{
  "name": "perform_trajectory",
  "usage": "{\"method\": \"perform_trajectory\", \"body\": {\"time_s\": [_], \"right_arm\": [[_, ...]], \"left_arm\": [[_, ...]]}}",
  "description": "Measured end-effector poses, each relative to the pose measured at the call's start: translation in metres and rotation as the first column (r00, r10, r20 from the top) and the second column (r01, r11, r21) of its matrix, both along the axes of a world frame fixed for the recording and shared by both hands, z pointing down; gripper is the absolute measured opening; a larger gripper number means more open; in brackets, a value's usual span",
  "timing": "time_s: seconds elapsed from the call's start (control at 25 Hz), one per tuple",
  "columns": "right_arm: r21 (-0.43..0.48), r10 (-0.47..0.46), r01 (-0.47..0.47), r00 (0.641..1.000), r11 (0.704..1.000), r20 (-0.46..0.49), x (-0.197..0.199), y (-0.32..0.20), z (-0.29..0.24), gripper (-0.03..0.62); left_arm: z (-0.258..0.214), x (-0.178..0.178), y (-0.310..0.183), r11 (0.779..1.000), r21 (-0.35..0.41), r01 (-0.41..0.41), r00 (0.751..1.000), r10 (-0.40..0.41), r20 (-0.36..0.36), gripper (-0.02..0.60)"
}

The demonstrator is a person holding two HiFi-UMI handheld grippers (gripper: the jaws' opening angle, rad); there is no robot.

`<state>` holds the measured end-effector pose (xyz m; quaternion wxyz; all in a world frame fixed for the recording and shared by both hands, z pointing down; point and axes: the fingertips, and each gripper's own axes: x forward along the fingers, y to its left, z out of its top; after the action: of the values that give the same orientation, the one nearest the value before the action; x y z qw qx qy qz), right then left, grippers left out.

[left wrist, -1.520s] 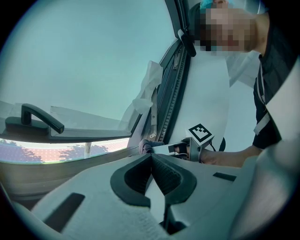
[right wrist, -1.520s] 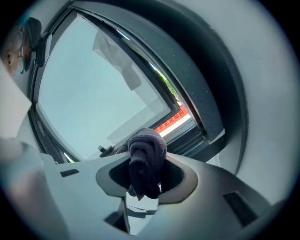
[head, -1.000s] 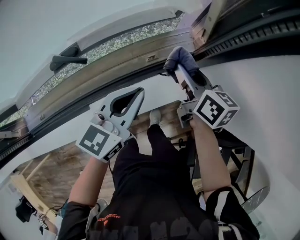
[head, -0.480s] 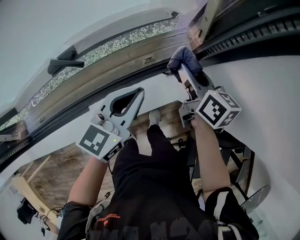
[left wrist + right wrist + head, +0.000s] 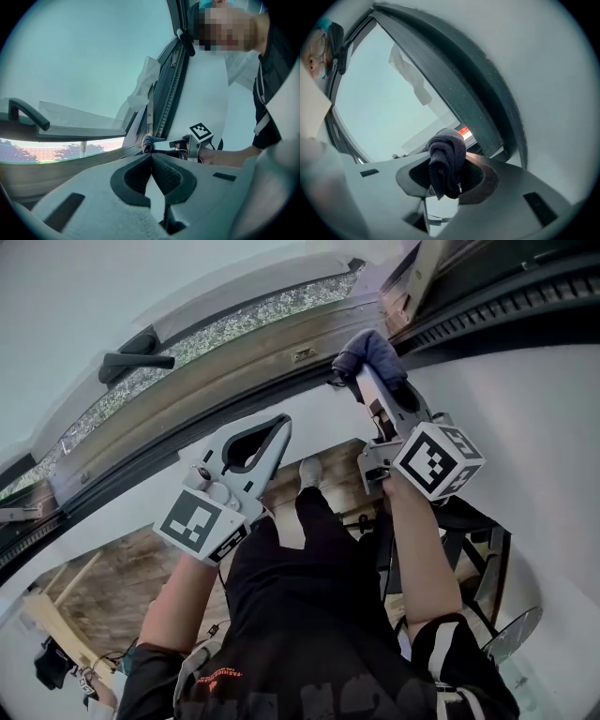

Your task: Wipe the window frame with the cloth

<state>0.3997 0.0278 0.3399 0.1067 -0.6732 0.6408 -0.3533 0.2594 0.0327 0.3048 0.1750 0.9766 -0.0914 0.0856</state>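
Note:
A dark grey-blue cloth [image 5: 371, 350] is bunched in my right gripper [image 5: 362, 372], whose jaws are shut on it. The cloth presses against the window frame [image 5: 234, 360] near its right corner. In the right gripper view the rolled cloth [image 5: 446, 159] fills the space between the jaws, with the dark frame rail [image 5: 464, 96] behind it. My left gripper [image 5: 280, 424] is held lower left, apart from the frame, shut with nothing in it. From the left gripper view its jaw tips meet [image 5: 151, 156], and the cloth [image 5: 147, 142] shows beyond them.
A black window handle [image 5: 129, 359] sticks out at the frame's upper left. A white sill [image 5: 141, 488] runs below the frame. Scraps of white film [image 5: 410, 75] hang on the glass. The person's legs and a wooden floor [image 5: 103, 592] lie below.
The right gripper and its cloth have shifted slightly to the right along the frame. The left gripper has barely moved.

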Motion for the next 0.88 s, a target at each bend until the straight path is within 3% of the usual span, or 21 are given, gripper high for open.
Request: {"method": "perform_trajectory", "body": {"time_s": [0.24,0.48,0.64,0.88], "right_arm": [[0.033,-0.096,0.096,0.995,0.995,-0.02,-0.058,-0.016,-0.015,0.118],[0.056,-0.25,0.251,0.968,0.966,-0.024,-0.158,-0.044,-0.022,0.118],[0.061,-0.37,0.369,0.929,0.927,-0.007,-0.241,-0.06,-0.017,0.118],[0.06,-0.549,0.547,0.835,0.835,0.02,-0.374,-0.07,-0.004,0.118]], "left_arm": [[-0.001,-0.045,-0.009,0.998,-0.005,0.058,0.998,-0.058,-0.005,0.02],[-0.001,-0.13,-0.024,0.985,-0.011,0.169,0.986,-0.169,0.0,0.02],[0.003,-0.198,-0.034,0.964,-0.014,0.265,0.964,-0.265,0.012,0.02],[0.009,-0.307,-0.037,0.909,-0.015,0.416,0.909,-0.416,0.03,0.02]]}}
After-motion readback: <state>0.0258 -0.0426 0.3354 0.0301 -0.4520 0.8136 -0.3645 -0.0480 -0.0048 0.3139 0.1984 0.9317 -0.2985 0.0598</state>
